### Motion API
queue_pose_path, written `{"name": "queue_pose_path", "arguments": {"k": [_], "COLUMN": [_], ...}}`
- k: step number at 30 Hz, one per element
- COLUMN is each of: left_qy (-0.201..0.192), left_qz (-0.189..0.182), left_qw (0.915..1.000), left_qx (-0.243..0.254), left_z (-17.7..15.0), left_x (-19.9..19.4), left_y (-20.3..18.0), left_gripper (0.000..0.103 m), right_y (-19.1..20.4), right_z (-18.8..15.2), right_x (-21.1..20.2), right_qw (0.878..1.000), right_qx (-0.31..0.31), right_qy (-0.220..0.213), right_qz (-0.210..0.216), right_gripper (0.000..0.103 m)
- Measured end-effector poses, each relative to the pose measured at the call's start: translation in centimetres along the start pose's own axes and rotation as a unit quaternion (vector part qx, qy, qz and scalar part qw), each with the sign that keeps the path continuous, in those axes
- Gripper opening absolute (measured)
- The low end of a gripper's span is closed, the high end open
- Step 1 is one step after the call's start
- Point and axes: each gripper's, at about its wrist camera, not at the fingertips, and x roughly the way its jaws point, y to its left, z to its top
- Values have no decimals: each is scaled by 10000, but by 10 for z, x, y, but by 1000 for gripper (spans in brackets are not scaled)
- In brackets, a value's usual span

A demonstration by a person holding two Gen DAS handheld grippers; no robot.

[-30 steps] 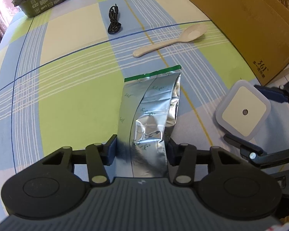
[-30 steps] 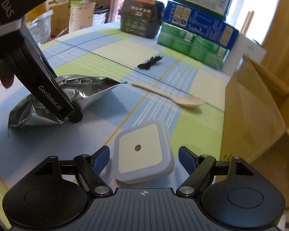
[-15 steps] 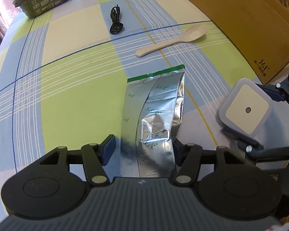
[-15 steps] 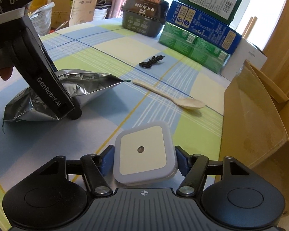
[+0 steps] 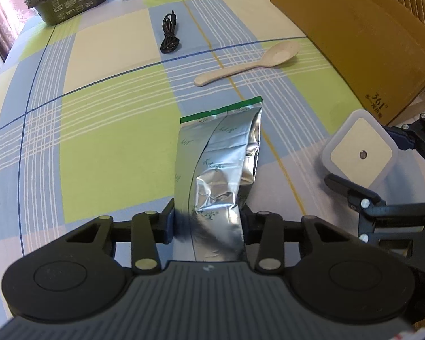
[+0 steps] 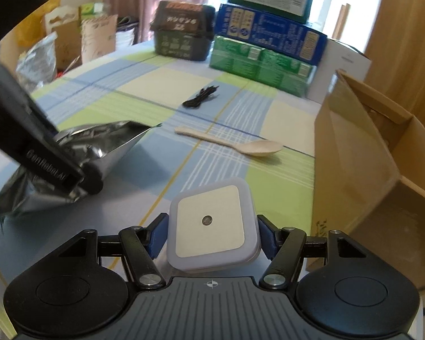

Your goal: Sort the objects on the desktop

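The left tool [image 5: 208, 221] has just been closing and now pinches the near end of a crinkled silver foil pouch [image 5: 221, 167], green-edged at its far seal, lying on the checked tabletop [image 5: 99, 141]. The right tool [image 6: 212, 233] has its blue pads against both sides of a smooth, square, rounded-corner night light [image 6: 212, 223] with a small dark centre dot. Farther off lie a pale matte spoon [image 5: 249, 63] and a coiled black cable [image 5: 170, 38]. At the right stands a cardboard box [image 6: 362, 153], cut off by the frame edge, its inside mostly hidden.
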Motion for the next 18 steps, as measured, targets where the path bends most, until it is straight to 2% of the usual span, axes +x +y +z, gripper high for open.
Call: {"name": "queue_pose_path", "arguments": {"k": [7, 18], "left_qy": [-133, -419], "left_qz": [-1, -1], "left_qw": [9998, 9979], "left_qx": [-154, -495], "left_z": [-6, -19], "left_x": [-19, -57], "left_y": [-10, -32], "left_gripper": [36, 36], "right_y": [-29, -44], "right_z": [0, 3], "right_x": [-20, -68], "right_qw": [9941, 9879], "right_qx": [1061, 1518], "right_qy": [55, -172], "right_qz": [208, 266], "right_gripper": [62, 62]}}
